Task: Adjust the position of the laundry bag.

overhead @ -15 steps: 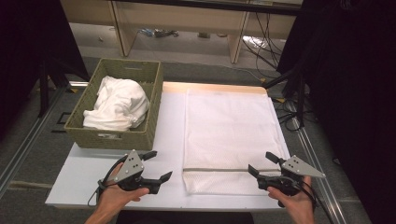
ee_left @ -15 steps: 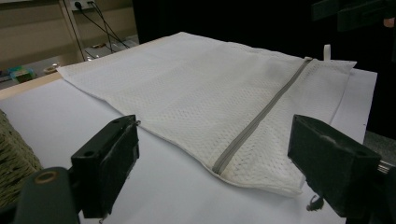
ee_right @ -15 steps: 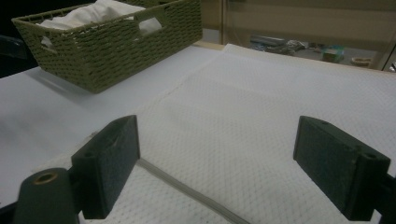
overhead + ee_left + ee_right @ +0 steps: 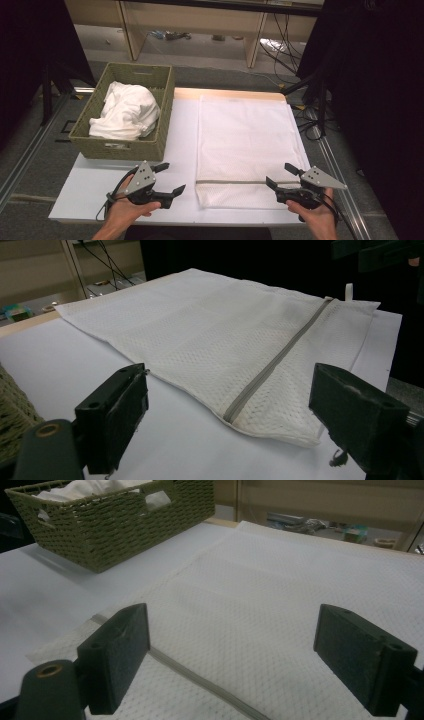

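High view: both hand-held grippers open, flanking mesh bag's near end.

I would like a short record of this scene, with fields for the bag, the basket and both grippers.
mesh bag: white, flat on the table
zipper: grey, across the near end
basket: green woven, left of bag, holds white cloth
left gripper: open, holds nothing, left of the zipper
right gripper: open, holds nothing, at the zipper's right end
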`<state>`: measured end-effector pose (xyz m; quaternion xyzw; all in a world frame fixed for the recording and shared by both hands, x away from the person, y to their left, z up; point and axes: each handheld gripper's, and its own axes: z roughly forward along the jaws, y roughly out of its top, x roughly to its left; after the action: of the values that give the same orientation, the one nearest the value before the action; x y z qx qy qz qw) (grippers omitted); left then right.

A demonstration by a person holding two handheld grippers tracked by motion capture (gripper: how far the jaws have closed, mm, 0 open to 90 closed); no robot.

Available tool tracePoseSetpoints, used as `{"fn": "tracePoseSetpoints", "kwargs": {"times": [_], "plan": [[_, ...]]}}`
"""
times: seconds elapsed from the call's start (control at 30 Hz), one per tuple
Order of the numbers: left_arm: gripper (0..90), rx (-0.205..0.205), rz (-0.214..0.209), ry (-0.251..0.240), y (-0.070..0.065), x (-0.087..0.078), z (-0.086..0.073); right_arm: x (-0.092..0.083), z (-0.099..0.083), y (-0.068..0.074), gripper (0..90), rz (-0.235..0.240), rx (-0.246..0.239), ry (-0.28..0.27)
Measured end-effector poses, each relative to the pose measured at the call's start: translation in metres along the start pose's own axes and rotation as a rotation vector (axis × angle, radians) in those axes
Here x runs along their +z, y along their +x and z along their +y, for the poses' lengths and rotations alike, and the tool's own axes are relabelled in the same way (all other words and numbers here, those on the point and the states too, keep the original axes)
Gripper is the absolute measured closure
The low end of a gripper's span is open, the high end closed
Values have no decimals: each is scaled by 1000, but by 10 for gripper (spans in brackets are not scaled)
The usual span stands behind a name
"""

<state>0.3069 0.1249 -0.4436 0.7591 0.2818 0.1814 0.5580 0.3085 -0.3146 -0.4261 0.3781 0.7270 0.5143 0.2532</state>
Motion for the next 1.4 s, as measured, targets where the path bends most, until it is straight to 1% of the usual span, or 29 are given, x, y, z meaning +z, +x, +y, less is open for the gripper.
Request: {"fn": "tracePoseSetpoints", "kwargs": {"times": [0.03,0.07,0.1,0.2,0.27,0.33,0.37,0.4,0.43,0.5,0.53,0.63,0.67,0.73,0.77,0.83,0.9,0.93,0.97,1.0,1.03,1.07,1.1,1.13,1.2,1.23,1.3,1.33,1.4], "plan": [[158,7,0,9,-1,1,0,-2,1,0,161,-16,-10,26],[158,-1,-3,15,-2,2,-1,1,0,0,161,-4,2,-6],[172,-2,-3,29,-2,2,0,0,1,0,163,-14,-5,8],[193,-53,-27,124,-5,8,-5,0,2,-2,190,-16,-24,10],[194,-50,-29,142,-6,10,-6,-1,2,-3,213,-36,-28,47],[198,-62,-33,146,-7,12,-5,2,2,-4,213,-31,-29,29],[203,-71,-37,167,-7,15,-6,3,3,-8,219,-70,-23,76],[204,-74,-45,178,-8,17,-6,6,3,-12,219,-85,-54,81],[210,-45,-55,190,-7,20,-6,9,2,-14,220,-97,-37,116],[216,-66,-61,213,-9,27,-8,16,0,-25,220,-118,-61,150],[216,-49,-65,234,-8,29,-8,18,0,-30,220,-141,-65,169],[216,-58,-78,257,-10,37,-9,26,0,-43,220,-169,-45,183],[216,-42,-88,250,-10,40,-10,27,1,-46,220,-186,-47,196],[216,-50,-84,257,-11,41,-11,33,2,-55,221,-204,-39,196],[219,-37,-96,282,-11,44,-10,36,2,-60,226,-206,-29,203],[222,-37,-86,278,-12,47,-12,38,1,-63,230,-205,-24,204],[227,-63,-91,282,-14,51,-13,42,1,-72,241,-230,-5,206],[228,-58,-85,291,-13,53,-12,43,1,-75,246,-232,22,215],[228,-54,-93,299,-12,55,-12,43,2,-80,252,-243,-10,227],[228,-51,-95,289,-11,57,-12,47,0,-82,253,-240,27,222],[230,-61,-101,315,-10,59,-11,47,1,-84,255,-254,32,246],[235,-51,-96,310,-9,63,-12,49,0,-90,262,-262,9,240],[241,-57,-98,311,-9,66,-12,51,0,-93,267,-278,36,263],[243,-89,-102,313,-10,70,-13,52,0,-96,267,-289,36,268],[262,-97,-122,320,-9,74,-15,55,-1,-107,303,-278,37,300],[264,-110,-125,318,-10,77,-16,55,-1,-107,316,-308,58,311],[270,-99,-137,340,-10,82,-16,58,-4,-118,355,-294,43,327],[277,-96,-135,330,-11,84,-16,59,-4,-120,379,-279,62,334],[263,-91,-127,324,-11,89,-16,61,-6,-129,390,-305,84,347]]}}
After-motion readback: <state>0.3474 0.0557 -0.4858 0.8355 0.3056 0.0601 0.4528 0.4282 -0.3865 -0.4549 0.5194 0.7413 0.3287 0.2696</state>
